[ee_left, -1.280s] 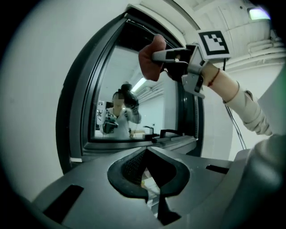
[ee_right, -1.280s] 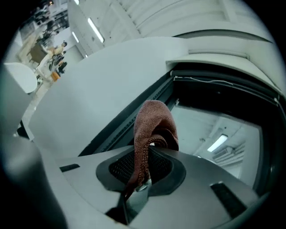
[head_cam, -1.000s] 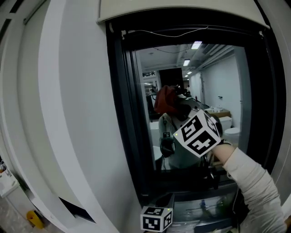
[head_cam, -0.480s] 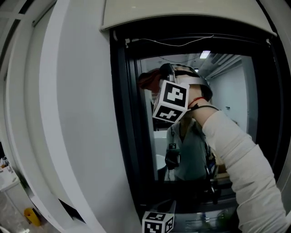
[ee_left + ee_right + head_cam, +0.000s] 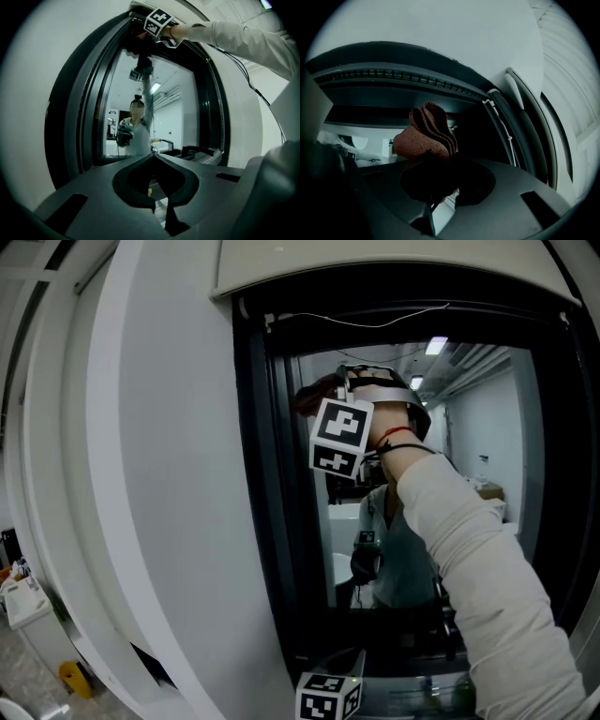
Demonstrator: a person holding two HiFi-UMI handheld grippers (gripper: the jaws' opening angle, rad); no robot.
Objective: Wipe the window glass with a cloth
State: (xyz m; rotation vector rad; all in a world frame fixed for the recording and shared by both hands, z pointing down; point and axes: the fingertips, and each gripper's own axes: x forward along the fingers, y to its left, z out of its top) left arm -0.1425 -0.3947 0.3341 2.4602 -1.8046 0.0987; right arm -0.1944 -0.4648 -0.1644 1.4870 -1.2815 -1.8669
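The window glass (image 5: 487,427) sits in a thick dark frame (image 5: 258,521) and reflects a lit room and a person. My right gripper (image 5: 325,401) is raised to the glass's upper left corner, shut on a folded rust-red cloth (image 5: 311,399) that presses against the pane. In the right gripper view the cloth (image 5: 424,136) bulges out above the right gripper (image 5: 440,161), just under the top frame (image 5: 393,75). From below, the left gripper view shows the cloth (image 5: 138,40) high on the glass (image 5: 173,108). My left gripper (image 5: 158,208) hangs low, shut and empty; its marker cube (image 5: 328,697) shows at the bottom edge.
A white curved wall panel (image 5: 159,474) borders the window on the left. A thin wire (image 5: 375,321) runs along the top of the frame. Low on the left are a small yellow object (image 5: 75,677) and a white box (image 5: 23,610).
My right gripper has carried the cloth up and to the left across the glass, from the lower middle to the upper left corner. The left gripper has stayed low.
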